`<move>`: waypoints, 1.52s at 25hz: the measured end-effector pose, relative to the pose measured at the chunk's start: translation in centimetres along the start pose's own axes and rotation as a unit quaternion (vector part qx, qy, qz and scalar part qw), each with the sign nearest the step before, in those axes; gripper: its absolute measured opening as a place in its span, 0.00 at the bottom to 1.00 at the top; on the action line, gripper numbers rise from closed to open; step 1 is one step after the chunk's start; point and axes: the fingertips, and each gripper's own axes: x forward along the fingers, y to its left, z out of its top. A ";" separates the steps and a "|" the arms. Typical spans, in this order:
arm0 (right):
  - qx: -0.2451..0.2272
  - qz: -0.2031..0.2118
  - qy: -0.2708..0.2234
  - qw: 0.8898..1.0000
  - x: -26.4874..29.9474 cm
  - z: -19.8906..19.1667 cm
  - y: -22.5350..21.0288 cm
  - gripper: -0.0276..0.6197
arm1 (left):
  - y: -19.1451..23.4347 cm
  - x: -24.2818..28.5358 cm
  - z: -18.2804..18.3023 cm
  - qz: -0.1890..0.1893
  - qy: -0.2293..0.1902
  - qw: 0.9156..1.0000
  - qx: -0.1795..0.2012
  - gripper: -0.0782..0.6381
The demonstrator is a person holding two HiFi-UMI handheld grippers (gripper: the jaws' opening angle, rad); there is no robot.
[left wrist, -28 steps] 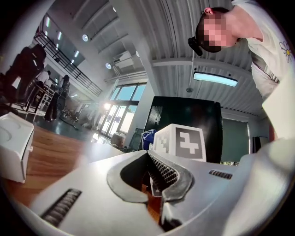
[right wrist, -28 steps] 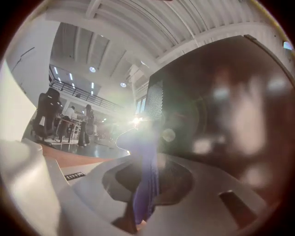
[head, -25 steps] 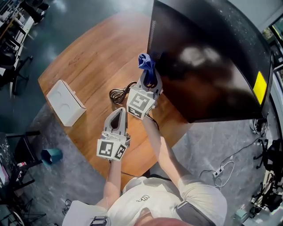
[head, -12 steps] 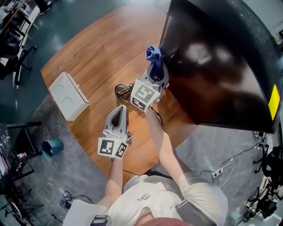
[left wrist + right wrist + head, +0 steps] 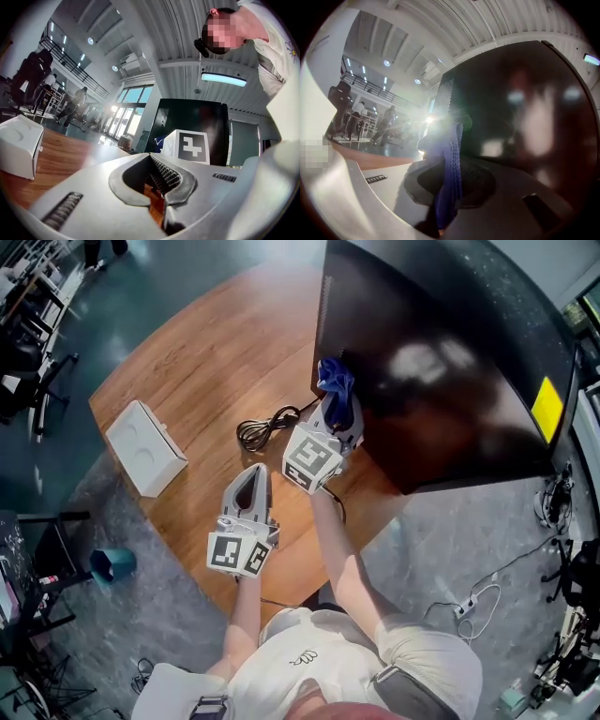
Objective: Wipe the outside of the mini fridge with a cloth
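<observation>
We see the black mini fridge filling the upper right of the head view, standing at the right side of the round wooden counter. Its glossy face runs from the top centre of the frame down toward the right edge, where a yellow sticker shows. A perforated strip runs along its left vertical edge.

The right hand-held gripper sits just right of frame centre, pointing toward the top of the frame at the fridge's lower left corner. Its jaws pinch the blue cloth, which bunches out beyond the tips against that corner. The cloth appears to touch the dark panel, though the glare keeps us from being certain. In the right gripper view, the right hand-held gripper clamps the cloth as a narrow strip. The strip's long axis stands upright, rising from between the pads in front of the fridge.

The left hand-held gripper lies lower and left of centre, over bare wood, also pointing up the frame. In its own view, the left hand-held gripper has its tips pressed together with nothing between them, and only the counter shows through the gap behind.

A coiled black cord lies on the counter between the two grippers. A white box rests near the counter's left edge.
</observation>
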 end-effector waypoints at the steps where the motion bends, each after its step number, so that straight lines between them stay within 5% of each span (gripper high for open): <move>1: -0.001 -0.003 0.001 1.000 -0.5 -0.2 -0.6 0.14 | -0.5 -0.1 0.0 -0.004 0.000 1.000 0.001 0.12; 19: -0.029 -0.077 -0.003 0.997 -11.2 -0.3 -15.2 0.14 | -11.0 -2.3 2.6 -0.070 -0.029 0.997 0.008 0.12; 38: -0.050 -0.150 0.007 0.987 -16.7 -0.8 -23.0 0.14 | -13.7 -4.4 3.8 -0.099 -0.043 0.994 0.020 0.12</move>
